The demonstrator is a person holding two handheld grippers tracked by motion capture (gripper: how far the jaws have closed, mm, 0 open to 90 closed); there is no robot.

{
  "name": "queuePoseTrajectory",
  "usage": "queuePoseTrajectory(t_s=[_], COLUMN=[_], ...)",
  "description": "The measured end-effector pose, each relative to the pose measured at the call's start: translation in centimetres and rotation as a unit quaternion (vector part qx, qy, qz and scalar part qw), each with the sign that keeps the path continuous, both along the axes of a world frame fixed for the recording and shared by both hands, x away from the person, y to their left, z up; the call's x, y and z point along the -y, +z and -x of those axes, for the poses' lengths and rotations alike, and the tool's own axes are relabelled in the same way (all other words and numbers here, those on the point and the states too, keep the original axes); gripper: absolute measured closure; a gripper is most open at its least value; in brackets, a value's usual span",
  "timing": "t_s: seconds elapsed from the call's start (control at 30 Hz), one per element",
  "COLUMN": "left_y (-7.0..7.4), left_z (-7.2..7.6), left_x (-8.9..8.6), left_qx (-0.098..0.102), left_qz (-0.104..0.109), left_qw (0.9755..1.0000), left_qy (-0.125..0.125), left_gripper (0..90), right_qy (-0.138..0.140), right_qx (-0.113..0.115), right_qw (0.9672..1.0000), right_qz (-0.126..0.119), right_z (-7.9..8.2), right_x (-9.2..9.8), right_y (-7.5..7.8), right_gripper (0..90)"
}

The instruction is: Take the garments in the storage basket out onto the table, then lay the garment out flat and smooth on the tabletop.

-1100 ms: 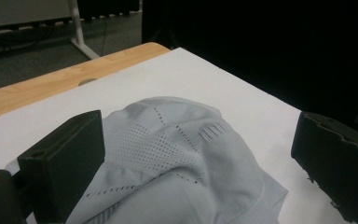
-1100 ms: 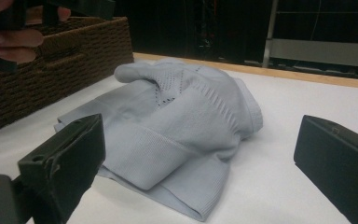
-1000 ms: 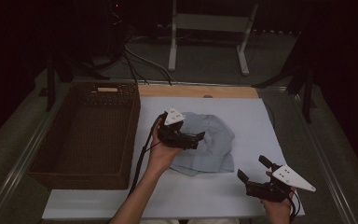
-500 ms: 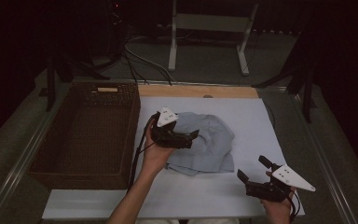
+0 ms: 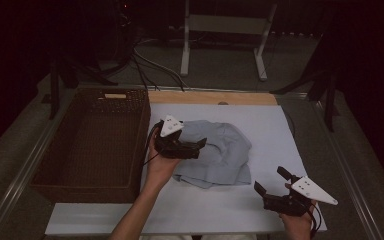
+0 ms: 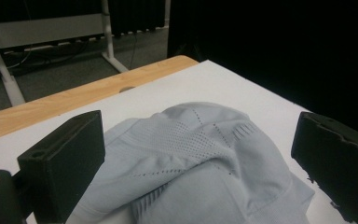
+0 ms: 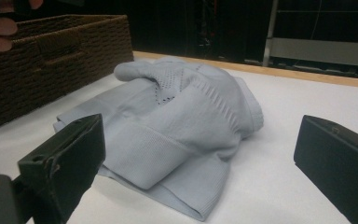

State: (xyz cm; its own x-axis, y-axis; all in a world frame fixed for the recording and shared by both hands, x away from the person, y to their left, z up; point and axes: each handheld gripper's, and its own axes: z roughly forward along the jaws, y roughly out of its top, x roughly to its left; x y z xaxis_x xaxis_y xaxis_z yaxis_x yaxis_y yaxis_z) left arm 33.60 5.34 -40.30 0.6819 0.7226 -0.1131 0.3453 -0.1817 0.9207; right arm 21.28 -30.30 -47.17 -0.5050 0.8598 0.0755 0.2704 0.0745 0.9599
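I see a pale grey-blue knit garment point(image 5: 219, 152) lying crumpled at the centre of the high view, on the white counter point(image 5: 280, 125). Its heap is slightly longer than wide, and its long axis runs from the upper left of the frame down toward the lower right; a ribbed hem edge faces the bottom of the frame.

My left tool point(image 5: 200, 145) hovers at the garment's left edge, pointing toward the right of the frame. In the left gripper view its jaws stand wide apart with the cloth point(image 6: 200, 158) between and beyond them, gripping nothing.

My right tool point(image 5: 267, 182) sits at the lower right of the high view, apart from the garment, pointing up and left toward it. In the right gripper view its jaws are also spread wide and empty, with the garment point(image 7: 177, 121) ahead.

A brown woven basket point(image 5: 87, 137) fills the left of the high view, just beside the counter's white surface.
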Motion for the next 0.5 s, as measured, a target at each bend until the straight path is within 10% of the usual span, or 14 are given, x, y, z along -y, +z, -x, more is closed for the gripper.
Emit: queuePoseTrajectory(t_s=[0.5], left_y=[-0.59], left_z=[0.59], left_x=[-1.03], left_qx=[-0.003], left_qz=[-0.001], left_qw=[1.0], left_qy=[0.007], left_gripper=[4.4], right_qy=[-0.005], right_qx=[-0.002], right_qw=[1.0], right_qz=[-0.001], right_z=[0.05], right_x=[0.18], right_y=[-0.03], right_gripper=[2.3])
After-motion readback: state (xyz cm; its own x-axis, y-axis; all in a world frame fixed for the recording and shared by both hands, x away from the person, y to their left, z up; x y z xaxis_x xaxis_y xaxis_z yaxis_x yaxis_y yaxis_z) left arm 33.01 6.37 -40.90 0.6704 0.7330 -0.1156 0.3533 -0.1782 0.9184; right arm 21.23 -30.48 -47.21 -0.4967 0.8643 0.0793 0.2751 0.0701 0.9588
